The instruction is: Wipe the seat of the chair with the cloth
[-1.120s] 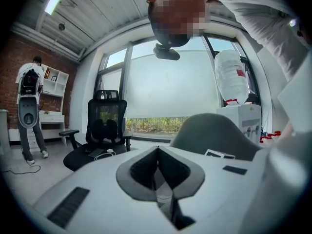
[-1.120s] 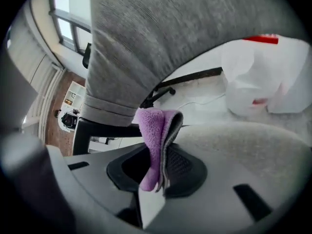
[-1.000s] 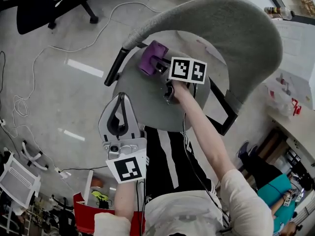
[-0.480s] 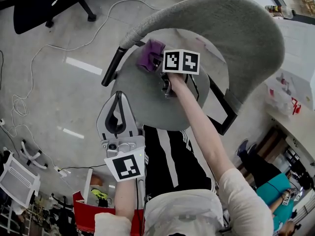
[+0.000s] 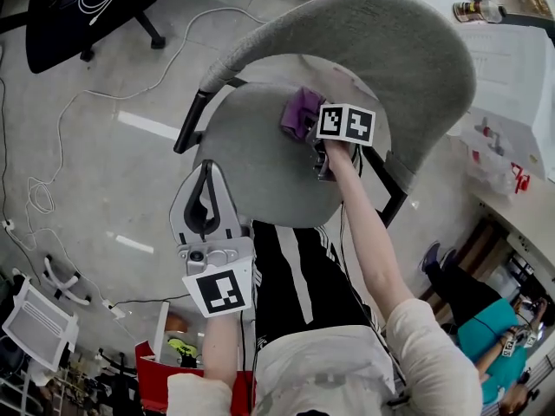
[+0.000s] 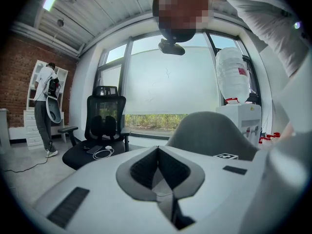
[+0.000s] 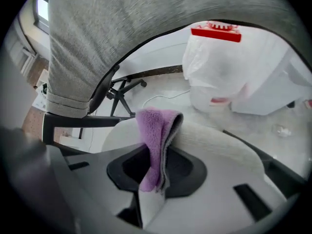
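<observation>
Purple fleecy cloth [image 7: 157,140], soft, light, floppy (will bunch if dragged), best pinched by its fold. My right gripper [image 7: 155,177] is clamped on that fold at the rear of the seat [image 5: 251,176]. My left gripper [image 6: 157,165] has its jaws together, empty, by the seat's front edge.

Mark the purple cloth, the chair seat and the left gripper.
purple cloth [image 7: 153,135]: right gripper view, on its fuzzy outer fold.
chair seat [image 5: 251,165]: head view, on its bare grey middle.
left gripper [image 5: 211,175]: head view, between its closed fingertips.
</observation>
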`<act>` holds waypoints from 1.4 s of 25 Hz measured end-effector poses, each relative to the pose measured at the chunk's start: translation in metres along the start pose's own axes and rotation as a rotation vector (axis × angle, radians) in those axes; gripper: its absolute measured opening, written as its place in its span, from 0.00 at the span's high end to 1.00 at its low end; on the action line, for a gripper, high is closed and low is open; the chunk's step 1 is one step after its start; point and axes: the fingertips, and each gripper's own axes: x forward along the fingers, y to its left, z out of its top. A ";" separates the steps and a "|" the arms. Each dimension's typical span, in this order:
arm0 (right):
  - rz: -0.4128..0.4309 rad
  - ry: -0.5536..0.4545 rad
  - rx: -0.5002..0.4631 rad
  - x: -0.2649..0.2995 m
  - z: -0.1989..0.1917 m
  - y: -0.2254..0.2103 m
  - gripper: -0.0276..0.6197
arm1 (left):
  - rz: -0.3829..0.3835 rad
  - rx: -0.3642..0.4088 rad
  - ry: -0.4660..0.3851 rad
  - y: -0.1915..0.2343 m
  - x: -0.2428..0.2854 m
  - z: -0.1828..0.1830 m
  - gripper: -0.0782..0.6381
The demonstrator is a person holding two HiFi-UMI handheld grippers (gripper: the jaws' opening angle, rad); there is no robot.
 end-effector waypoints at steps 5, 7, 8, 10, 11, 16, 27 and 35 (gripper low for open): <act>-0.122 0.004 0.052 -0.029 -0.015 -0.060 0.83 | -0.022 0.015 -0.023 -0.008 0.004 0.017 0.87; -0.169 0.013 0.075 -0.040 -0.021 -0.081 0.83 | -0.033 0.024 -0.025 -0.013 0.005 0.023 0.87; -0.196 0.018 0.083 -0.046 -0.024 -0.091 0.83 | -0.040 0.031 -0.026 -0.016 0.005 0.025 0.87; -0.263 0.029 0.085 -0.057 -0.029 -0.110 0.83 | -0.050 0.040 -0.027 -0.019 0.005 0.030 0.87; -0.300 0.032 0.085 -0.062 -0.032 -0.119 0.83 | -0.054 0.041 -0.027 -0.020 0.005 0.031 0.87; -0.420 0.048 0.067 -0.081 -0.042 -0.150 0.83 | -0.051 0.025 -0.028 -0.022 0.005 0.036 0.87; -0.434 0.002 0.090 -0.092 -0.040 -0.143 0.83 | -0.007 0.015 -0.016 -0.013 -0.003 0.032 0.87; -0.104 -0.052 0.049 -0.073 -0.053 -0.007 0.83 | 0.029 0.004 -0.006 0.006 -0.014 0.025 0.87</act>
